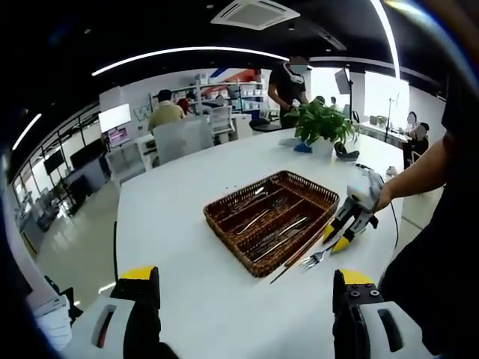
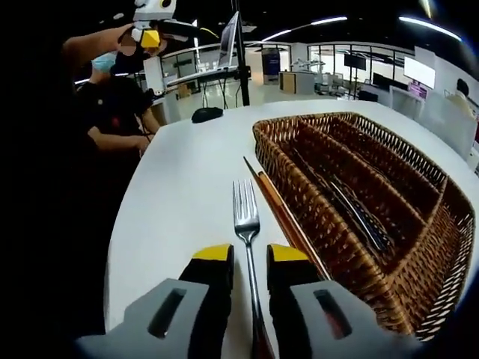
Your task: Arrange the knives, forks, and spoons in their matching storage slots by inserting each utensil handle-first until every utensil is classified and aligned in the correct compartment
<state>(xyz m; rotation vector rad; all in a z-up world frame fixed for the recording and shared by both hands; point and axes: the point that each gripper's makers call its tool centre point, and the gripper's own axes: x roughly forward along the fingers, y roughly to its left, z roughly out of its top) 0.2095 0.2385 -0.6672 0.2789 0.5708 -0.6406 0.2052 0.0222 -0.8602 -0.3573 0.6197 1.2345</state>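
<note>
A brown wicker tray point(image 1: 224, 217) with long compartments sits mid-table, with several metal utensils point(image 1: 269, 224) lying in its slots. My left gripper point(image 1: 245, 288) hovers well short of it, jaws wide open and empty. My right gripper point(image 2: 251, 258) is shut on a silver fork point(image 2: 245, 209), whose tines point forward over the white table just left of the tray's rim point(image 2: 299, 191). In the left gripper view the right gripper point(image 1: 344, 232) holds the fork point(image 1: 317, 258) at the tray's right corner. A pair of brown chopsticks point(image 2: 278, 206) lies along the tray's side.
A potted plant point(image 1: 323, 123) and a blue item stand at the table's far end. A black object point(image 2: 207, 114) lies near the table edge, with a laptop on a stand point(image 2: 228, 41) behind it. People sit and stand beyond the table point(image 1: 172, 247).
</note>
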